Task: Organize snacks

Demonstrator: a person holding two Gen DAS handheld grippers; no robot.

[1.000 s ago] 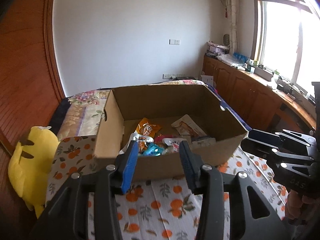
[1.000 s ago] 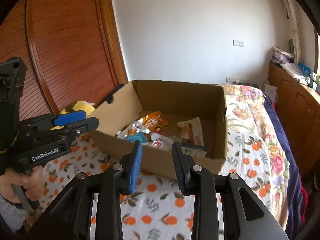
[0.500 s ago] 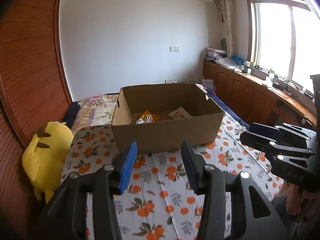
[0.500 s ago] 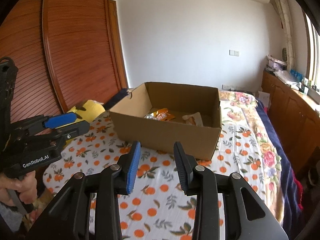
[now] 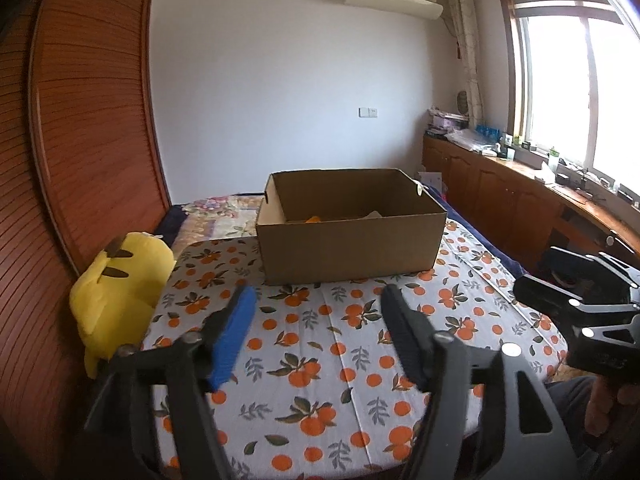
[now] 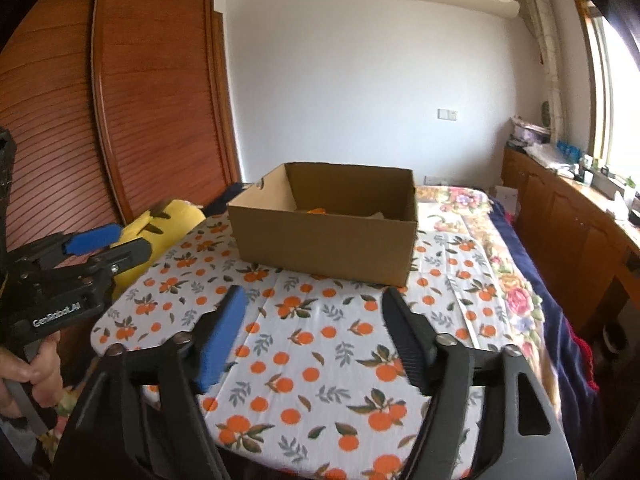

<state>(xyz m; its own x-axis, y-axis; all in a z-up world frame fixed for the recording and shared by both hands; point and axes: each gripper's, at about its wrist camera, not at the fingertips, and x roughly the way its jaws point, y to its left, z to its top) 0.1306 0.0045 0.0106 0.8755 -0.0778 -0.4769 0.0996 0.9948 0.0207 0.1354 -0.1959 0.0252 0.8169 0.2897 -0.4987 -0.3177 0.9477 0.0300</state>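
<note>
An open cardboard box [image 5: 352, 242] [image 6: 326, 240] stands on the far part of the orange-print cloth [image 5: 320, 360] [image 6: 320, 352]. Only a sliver of an orange snack packet [image 5: 312, 219] [image 6: 316, 211] shows over its near wall; the other snacks inside are hidden. My left gripper [image 5: 318, 300] hovers well short of the box, jaws opening, nothing between them. My right gripper [image 6: 312, 300] is likewise back from the box, jaws opening and empty. Each gripper shows at the edge of the other's view, the right gripper [image 5: 580, 300] and the left gripper [image 6: 80, 252].
A yellow plush toy [image 5: 120, 280] [image 6: 160, 220] lies at the cloth's left edge against the wooden slatted doors [image 5: 80, 160]. A floral quilt [image 6: 480, 240] covers the bed to the right. Wooden cabinets [image 5: 520, 200] with clutter run under the window. A hand [image 6: 24, 376] grips the left handle.
Both grippers have pulled back from the box, which now looks smaller and farther off. Their jaws have spread wider. The snacks inside have dropped out of sight behind the box wall.
</note>
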